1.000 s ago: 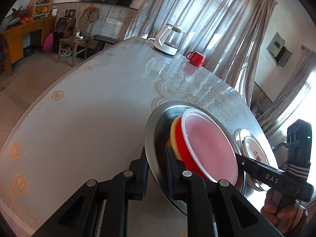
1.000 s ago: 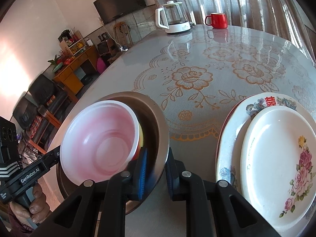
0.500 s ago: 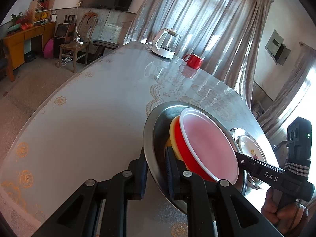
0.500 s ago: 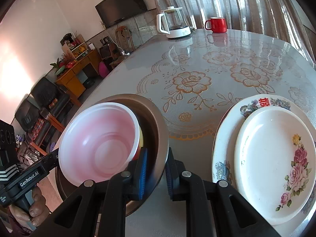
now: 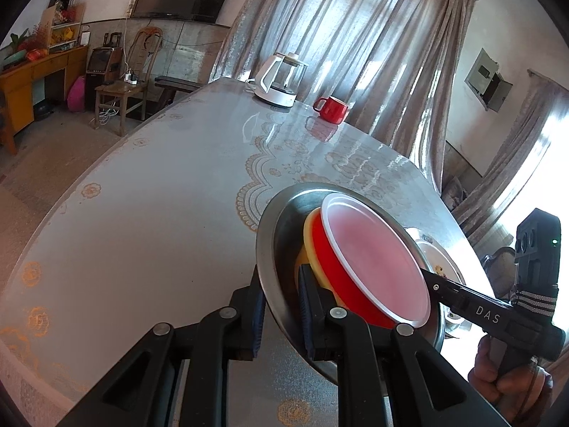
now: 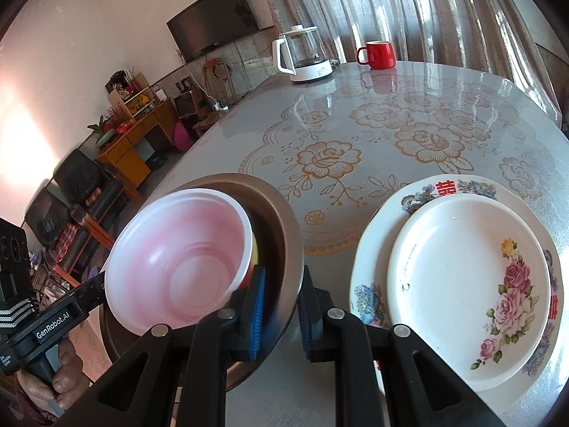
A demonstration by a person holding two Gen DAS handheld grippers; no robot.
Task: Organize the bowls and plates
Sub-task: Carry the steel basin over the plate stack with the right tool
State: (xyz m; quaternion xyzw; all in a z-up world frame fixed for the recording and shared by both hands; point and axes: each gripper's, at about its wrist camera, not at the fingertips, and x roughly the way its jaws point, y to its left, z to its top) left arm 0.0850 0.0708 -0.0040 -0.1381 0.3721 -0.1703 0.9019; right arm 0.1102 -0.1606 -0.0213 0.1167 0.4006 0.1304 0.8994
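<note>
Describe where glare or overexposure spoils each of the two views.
Left wrist view: the window at right is blown out white, and the glossy table mirrors the curtains. Right wrist view: a washed-out pink patch on the wall at left.

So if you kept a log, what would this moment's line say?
left claw: shut on metal bowl rim | right claw: shut on opposite rim | inside: red bowl, yellow bowl | plates: stacked beside

The left wrist camera sits very close behind the shiny metal basin (image 5: 270, 249), looking right and far across the flowery round table (image 5: 160, 192). The right wrist camera looks from the basin's other side (image 6: 284, 220), facing left and far. Both see the red mug (image 5: 332, 108) (image 6: 378, 54).
</note>
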